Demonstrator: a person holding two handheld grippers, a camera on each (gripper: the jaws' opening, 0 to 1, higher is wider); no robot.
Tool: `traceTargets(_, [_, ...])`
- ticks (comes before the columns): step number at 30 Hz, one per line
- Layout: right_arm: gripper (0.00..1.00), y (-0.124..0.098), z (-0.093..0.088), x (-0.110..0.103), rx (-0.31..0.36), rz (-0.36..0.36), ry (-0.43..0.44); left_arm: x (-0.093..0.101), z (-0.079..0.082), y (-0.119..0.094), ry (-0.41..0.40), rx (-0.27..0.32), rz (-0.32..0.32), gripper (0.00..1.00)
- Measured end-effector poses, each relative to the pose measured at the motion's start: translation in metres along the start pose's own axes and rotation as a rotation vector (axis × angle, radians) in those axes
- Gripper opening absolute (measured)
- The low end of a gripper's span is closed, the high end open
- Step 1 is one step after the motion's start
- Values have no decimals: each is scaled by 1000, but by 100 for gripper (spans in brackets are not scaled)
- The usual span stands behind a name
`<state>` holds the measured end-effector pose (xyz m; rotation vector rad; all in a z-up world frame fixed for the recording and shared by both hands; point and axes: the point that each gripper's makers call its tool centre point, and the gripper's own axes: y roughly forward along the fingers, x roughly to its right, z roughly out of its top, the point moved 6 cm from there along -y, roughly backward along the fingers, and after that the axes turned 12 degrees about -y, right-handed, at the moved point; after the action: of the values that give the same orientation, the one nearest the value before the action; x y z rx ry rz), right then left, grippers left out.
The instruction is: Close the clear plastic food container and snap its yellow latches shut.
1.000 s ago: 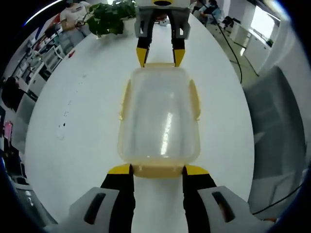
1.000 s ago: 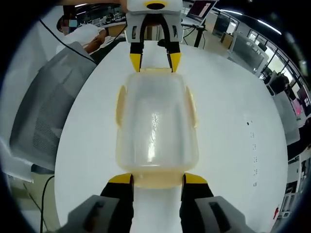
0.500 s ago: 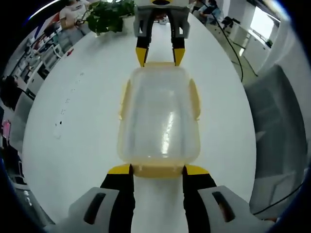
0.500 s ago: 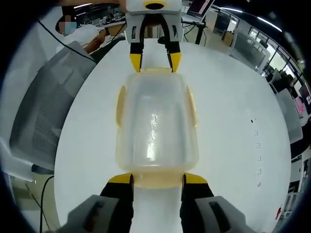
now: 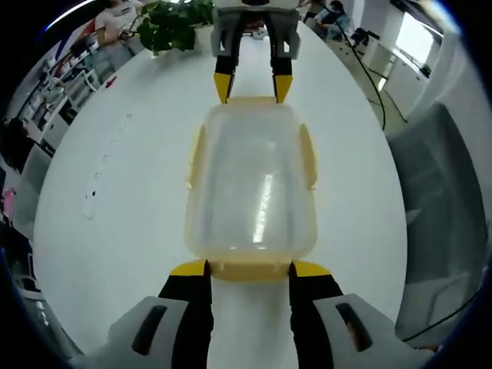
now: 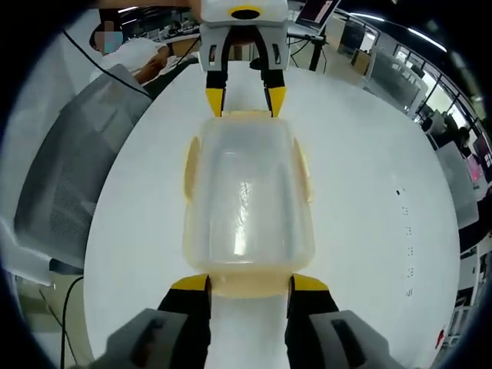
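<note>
The clear plastic container [image 5: 252, 181] lies lengthwise on the white table [image 5: 123, 192], its lid on top. Yellow latches [image 5: 196, 157] run along both long sides, and one sits at each end. My left gripper [image 5: 250, 269] is open, its yellow-tipped jaws flanking the near end latch [image 5: 250, 274]. At the far end, my right gripper [image 5: 252, 91] faces it, also open, its tips beside the other end latch. In the right gripper view the same container [image 6: 247, 196] lies between my right gripper [image 6: 250, 283] and my left gripper [image 6: 244, 101].
A green plant [image 5: 173, 27] stands at the table's far end. A grey chair [image 5: 438, 200] is beside the table, also seen as the grey chair [image 6: 69, 177]. Desks and people fill the background. The white tabletop [image 6: 369, 207] spreads wide on both sides.
</note>
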<state>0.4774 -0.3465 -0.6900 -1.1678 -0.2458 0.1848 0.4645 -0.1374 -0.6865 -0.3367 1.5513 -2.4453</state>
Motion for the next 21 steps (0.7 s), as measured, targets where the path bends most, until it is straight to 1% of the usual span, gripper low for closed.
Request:
traceTargets(3, [36, 0, 0, 0, -2, -3, 3, -1, -1, 1, 2, 4, 1, 37])
traceTargets(5, [36, 0, 0, 0, 3, -8, 3, 0, 0, 0, 16, 4, 15, 37])
traceTargets(11, [37, 0, 1, 0, 2, -14, -3, 0, -1, -1, 13, 8, 16, 38])
traceTargets(16, [38, 1, 1, -1, 1, -16, 4, 0, -3, -1, 11, 12, 16, 38])
traceTargets(18, [38, 0, 2, -3, 7, -8, 21, 0, -4, -2, 7, 11, 14, 39])
traceTargets(19, [39, 0, 2, -4, 8, -10, 22, 1, -5, -2, 5, 14, 11, 39])
traceTargets(21, [44, -2, 2, -3, 19, -23, 36, 1, -8, -4, -4, 18, 11, 41])
